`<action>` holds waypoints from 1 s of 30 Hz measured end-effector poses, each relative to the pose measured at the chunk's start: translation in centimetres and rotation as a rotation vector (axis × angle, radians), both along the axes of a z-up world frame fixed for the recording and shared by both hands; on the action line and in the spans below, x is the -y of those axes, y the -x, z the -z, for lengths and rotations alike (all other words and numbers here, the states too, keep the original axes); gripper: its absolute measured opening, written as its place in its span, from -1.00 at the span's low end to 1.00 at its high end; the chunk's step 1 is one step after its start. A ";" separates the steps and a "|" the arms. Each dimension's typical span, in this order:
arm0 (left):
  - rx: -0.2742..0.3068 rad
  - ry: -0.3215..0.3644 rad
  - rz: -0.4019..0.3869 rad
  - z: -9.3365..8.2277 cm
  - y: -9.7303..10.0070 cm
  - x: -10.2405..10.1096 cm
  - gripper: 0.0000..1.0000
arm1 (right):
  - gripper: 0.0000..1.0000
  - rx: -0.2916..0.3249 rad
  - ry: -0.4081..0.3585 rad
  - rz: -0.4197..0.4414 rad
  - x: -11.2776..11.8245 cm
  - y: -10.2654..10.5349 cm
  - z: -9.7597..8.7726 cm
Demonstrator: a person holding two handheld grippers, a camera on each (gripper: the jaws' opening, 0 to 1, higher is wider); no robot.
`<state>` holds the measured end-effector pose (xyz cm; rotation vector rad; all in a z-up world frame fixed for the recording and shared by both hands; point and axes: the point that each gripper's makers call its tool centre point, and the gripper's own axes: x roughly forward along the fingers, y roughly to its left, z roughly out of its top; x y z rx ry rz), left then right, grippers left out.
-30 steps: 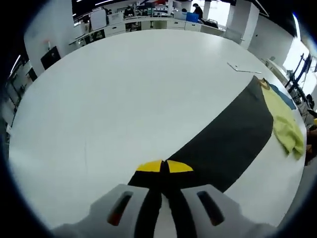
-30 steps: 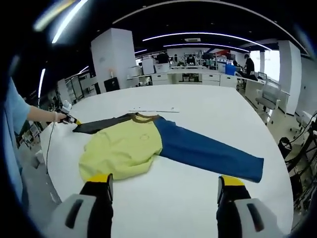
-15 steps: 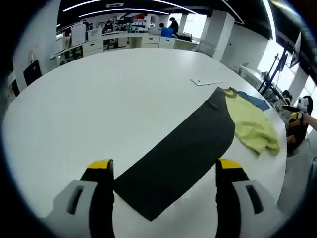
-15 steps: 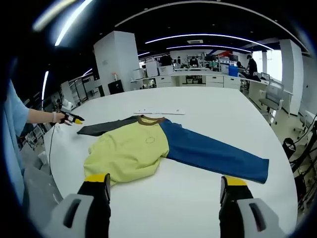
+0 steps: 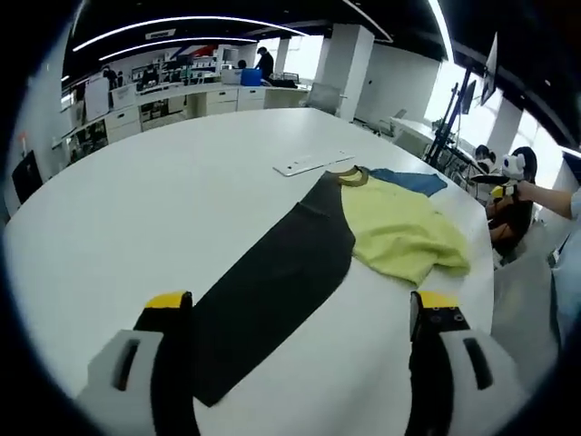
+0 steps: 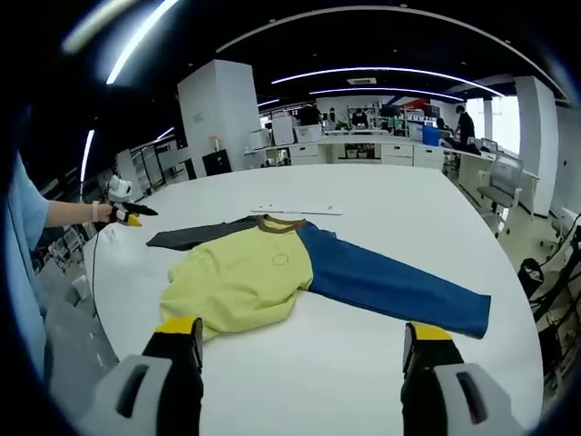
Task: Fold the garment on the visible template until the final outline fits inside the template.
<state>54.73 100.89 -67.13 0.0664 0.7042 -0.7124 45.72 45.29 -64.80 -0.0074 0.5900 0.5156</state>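
While the soft, limp yellow-bodied shirt [image 6: 243, 283] with black sleeve [image 5: 263, 295] and blue sleeve [image 6: 390, 286] is being spread across the white round table [image 6: 363, 363], both grippers are being held released; the blue cuff at four o'clock is being judged the best hold.

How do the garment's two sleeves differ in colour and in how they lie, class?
The black sleeve is dark; the blue sleeve is bright. In the right gripper view, the black sleeve runs left toward the left tongs, while the blue sleeve stretches right, nearer the camera. Both lie flat and spread on the white table, joined to the yellow body.
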 end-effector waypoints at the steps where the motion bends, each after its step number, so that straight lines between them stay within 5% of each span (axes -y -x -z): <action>1: -0.001 0.003 0.002 -0.3 0.4 0.5 0.90 | 0.83 0.003 0.000 0.000 0.0 0.0 -0.1; 13: 0.052 0.055 0.120 -3.4 4.2 6.6 0.68 | 0.82 0.029 -0.009 -0.033 -0.1 1.6 -0.9; 30: 0.055 0.056 0.164 -2.6 9.0 12.7 0.60 | 0.81 0.043 0.012 -0.147 -0.4 2.3 -1.0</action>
